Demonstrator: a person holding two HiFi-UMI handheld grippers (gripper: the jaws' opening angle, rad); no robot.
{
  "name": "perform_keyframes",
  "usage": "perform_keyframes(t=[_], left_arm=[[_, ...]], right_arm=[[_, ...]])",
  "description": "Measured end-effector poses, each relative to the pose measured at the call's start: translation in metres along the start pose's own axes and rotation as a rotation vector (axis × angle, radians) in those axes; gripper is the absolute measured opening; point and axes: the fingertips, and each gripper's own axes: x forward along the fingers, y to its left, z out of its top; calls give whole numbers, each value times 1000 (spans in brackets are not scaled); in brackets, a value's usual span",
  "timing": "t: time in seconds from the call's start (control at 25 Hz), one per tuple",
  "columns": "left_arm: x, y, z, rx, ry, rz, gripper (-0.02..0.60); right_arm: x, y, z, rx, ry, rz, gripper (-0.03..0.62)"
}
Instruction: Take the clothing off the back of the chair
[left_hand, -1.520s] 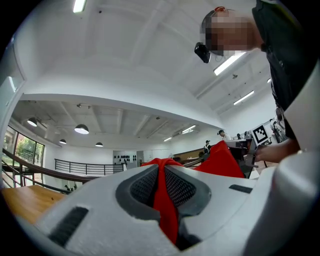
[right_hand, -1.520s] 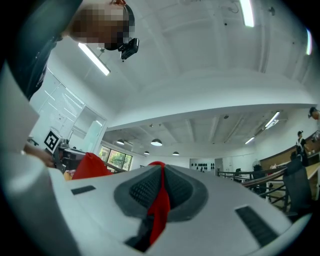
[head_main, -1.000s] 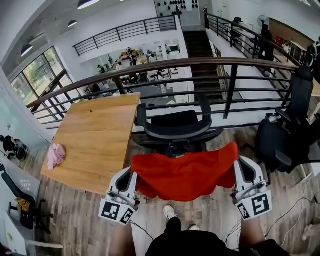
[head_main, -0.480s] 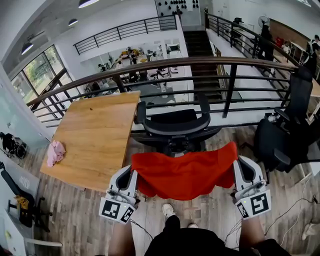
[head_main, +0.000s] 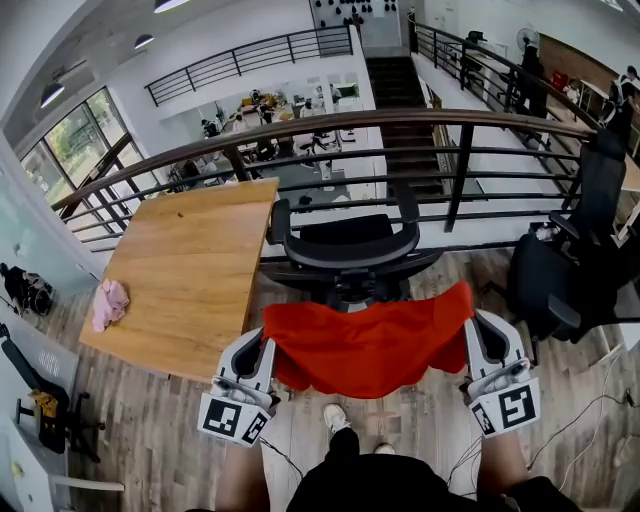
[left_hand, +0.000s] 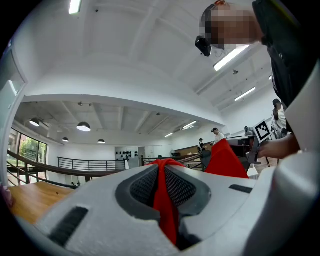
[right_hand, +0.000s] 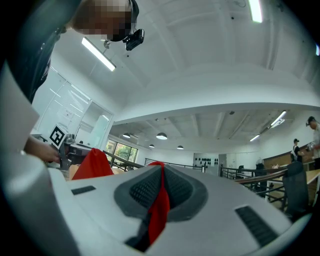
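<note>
A red garment (head_main: 368, 345) hangs stretched between my two grippers, in front of the black office chair (head_main: 345, 250) and clear of its back. My left gripper (head_main: 262, 345) is shut on the garment's left corner; red cloth (left_hand: 164, 200) shows pinched between its dark pads. At the other end my right gripper (head_main: 472, 335) is shut on the right corner, with a red fold (right_hand: 159, 210) caught between its pads. In the left gripper view the far corner of the garment (left_hand: 225, 160) rises at the right.
A wooden table (head_main: 190, 275) stands to the left with a pink cloth (head_main: 110, 305) on it. A railing (head_main: 400, 125) runs behind the chair. Another black chair (head_main: 575, 255) stands at the right. Cables lie on the wooden floor (head_main: 150, 440) near my feet.
The red garment and both grippers have shifted very slightly; both grips are unchanged.
</note>
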Motion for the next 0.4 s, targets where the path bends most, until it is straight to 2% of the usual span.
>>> perform_keyframes(t=[0.4], left_arm=[[6,-1,-4,6,10,4,40]], right_arm=[[6,-4,-6,1,1,5,18]])
